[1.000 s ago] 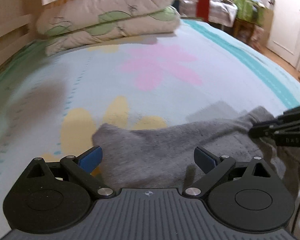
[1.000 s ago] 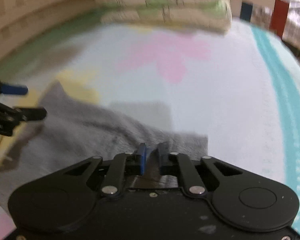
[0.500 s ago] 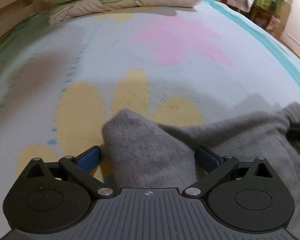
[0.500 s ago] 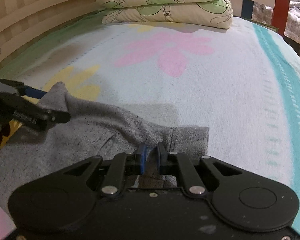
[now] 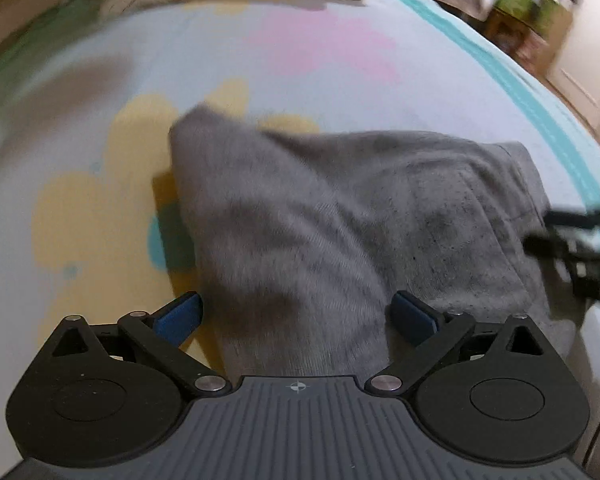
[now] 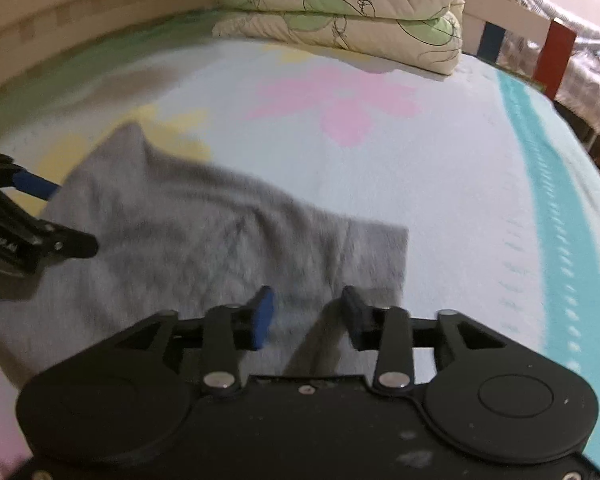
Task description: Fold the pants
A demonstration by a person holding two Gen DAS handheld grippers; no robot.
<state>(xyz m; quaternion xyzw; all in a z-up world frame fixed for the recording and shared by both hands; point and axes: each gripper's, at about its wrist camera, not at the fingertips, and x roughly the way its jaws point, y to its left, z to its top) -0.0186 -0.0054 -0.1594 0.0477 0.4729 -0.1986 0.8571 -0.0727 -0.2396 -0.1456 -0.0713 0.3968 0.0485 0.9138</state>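
Bedroom, flowery bed sheet (image 6: 440,208). Grey pants (image 5: 340,208) laid down mid-fold; right gripper (image 6: 306,316) fingers just released them, left gripper (image 5: 296,316) fingers spread, gripping nothing. Next, probably: regrab edge, fold again.

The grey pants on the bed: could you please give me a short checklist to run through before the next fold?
1. Right gripper released: ok. Its jaws have just been opening, and the pads press on nothing.
2. Left gripper open: ok. Its jaws stand wide, with cloth between them but not pinched.
3. Grey pants lying flat: not ok. A hump rises towards the far left corner.
4. Right edge of the fold squared: cannot tell, the pictures are blurred.
5. Bedsheet beyond the pants free for folding: ok.
6. Folded quilt out of the way: ok, at the bed's far end.
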